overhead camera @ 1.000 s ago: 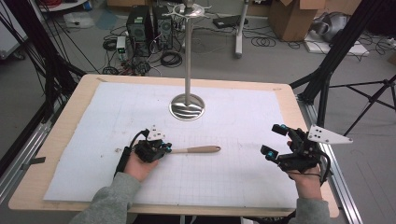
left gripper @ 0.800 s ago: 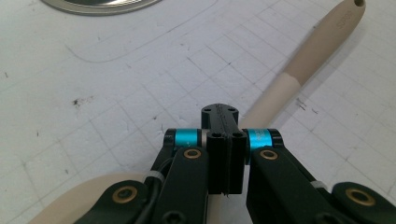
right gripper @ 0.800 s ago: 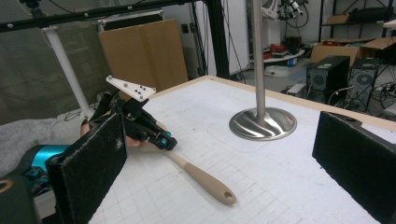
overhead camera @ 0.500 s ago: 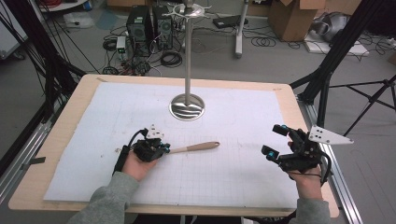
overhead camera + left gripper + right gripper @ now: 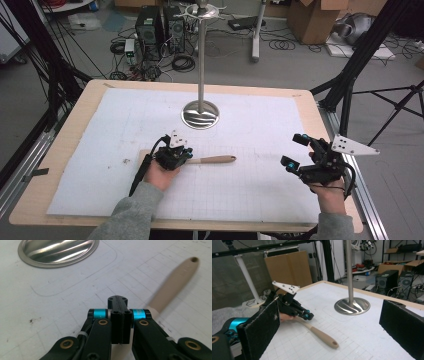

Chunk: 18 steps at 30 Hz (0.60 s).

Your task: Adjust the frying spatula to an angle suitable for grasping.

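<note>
A utensil with a long pale wooden handle (image 5: 215, 160) lies on the white gridded mat (image 5: 250, 130), pointing right. My left gripper (image 5: 185, 153) rests over the handle's near end, jaws pressed together. In the left gripper view the shut jaws (image 5: 117, 302) show nothing between their tips, and the handle (image 5: 175, 280) runs out from under the right-hand link. The hand hides the utensil's head. My right gripper (image 5: 293, 151) hovers at the mat's right side, open with its black pads (image 5: 260, 332) wide apart and nothing between them. It faces the left gripper (image 5: 308, 315) and the handle (image 5: 322, 336).
A tall metal pole on a round shiny base (image 5: 200, 114) stands at the mat's middle back, beyond the utensil. The wooden table edge (image 5: 345, 200) runs just right of the right hand. Computers, cables and tripod legs stand on the floor behind.
The left gripper has shifted a little to the right along the handle. The handle tilted slightly and settled back. The right gripper has stayed put.
</note>
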Motion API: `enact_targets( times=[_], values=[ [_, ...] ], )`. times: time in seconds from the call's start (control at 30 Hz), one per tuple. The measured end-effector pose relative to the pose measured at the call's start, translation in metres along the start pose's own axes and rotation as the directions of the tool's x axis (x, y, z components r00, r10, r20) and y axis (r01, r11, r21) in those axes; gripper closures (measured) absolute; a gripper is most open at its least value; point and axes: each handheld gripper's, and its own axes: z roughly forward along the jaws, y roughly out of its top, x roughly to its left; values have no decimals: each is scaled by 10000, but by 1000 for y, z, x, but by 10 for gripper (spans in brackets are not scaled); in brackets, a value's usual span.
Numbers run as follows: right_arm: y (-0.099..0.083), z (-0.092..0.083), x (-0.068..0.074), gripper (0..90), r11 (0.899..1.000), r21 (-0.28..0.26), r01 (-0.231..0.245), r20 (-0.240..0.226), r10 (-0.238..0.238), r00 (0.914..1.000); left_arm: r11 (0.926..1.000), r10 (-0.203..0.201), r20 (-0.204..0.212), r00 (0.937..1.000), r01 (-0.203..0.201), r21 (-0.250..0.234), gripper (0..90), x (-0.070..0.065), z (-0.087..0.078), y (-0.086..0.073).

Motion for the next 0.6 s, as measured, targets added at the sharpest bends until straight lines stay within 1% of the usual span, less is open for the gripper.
enact_targets(
  times=[0.03, 0.07, 0.13, 0.17, 0.2, 0.23, 0.33, 0.37, 0.4, 0.47, 0.53, 0.6],
  values=[
    [0, -1, 0, 21, 10000, 5, -72, -11, 72, 10000, 9994, -58, 98, 9999, 55, 330, 899, 0, 4, -1],
    [0, -1, 0, 21, 10000, -5, -95, -11, 95, 10000, 9991, -16, 106, 9999, 12, 416, 898, 0, 5, -1],
    [0, -1, -1, 21, 10000, -26, -61, -22, 60, 10000, 9988, -66, 83, 9999, 62, 489, 898, -1, 5, -1],
    [0, -1, -1, 21, 10000, -19, -76, -20, 76, 10000, 9981, 13, 64, 10000, -17, 621, 899, -1, 4, 0],
    [0, -1, -1, 21, 10000, -19, -76, -20, 76, 10000, 9981, 13, 64, 10000, -17, 621, 899, -1, 4, 0],
    [0, -1, -1, 21, 9999, -20, -105, -14, 104, 9999, 9963, 165, -45, 9999, -161, 843, 899, -3, 2, 1],
    [0, -1, 0, 21, 10000, 1, -61, -38, 61, 10000, 9955, 167, -55, 9998, -161, 932, 900, -3, 1, 1],
    [0, -1, 0, 21, 10000, -9, -6, -47, 6, 10000, 9954, 116, -23, 9999, -113, 946, 900, -3, 0, 1],
    [0, -1, 0, 21, 10000, 0, -50, -56, 50, 10000, 9950, 96, 44, 9999, -100, 997, 900, -2, -1, 1],
    [0, -2, 1, 21, 10000, -9, -39, -34, 39, 10000, 9934, 162, 148, 9998, -178, 1129, 900, -1, -3, 0],
    [0, -3, 1, 21, 10000, -36, -51, -41, 50, 10000, 9928, 90, 268, 9996, -121, 1194, 900, 1, -6, -1],
    [-1, -4, 0, 21, 10000, -69, -63, 5, 63, 10000, 9915, 77, 304, 9995, -115, 1293, 900, 3, -8, -2]
  ],
)
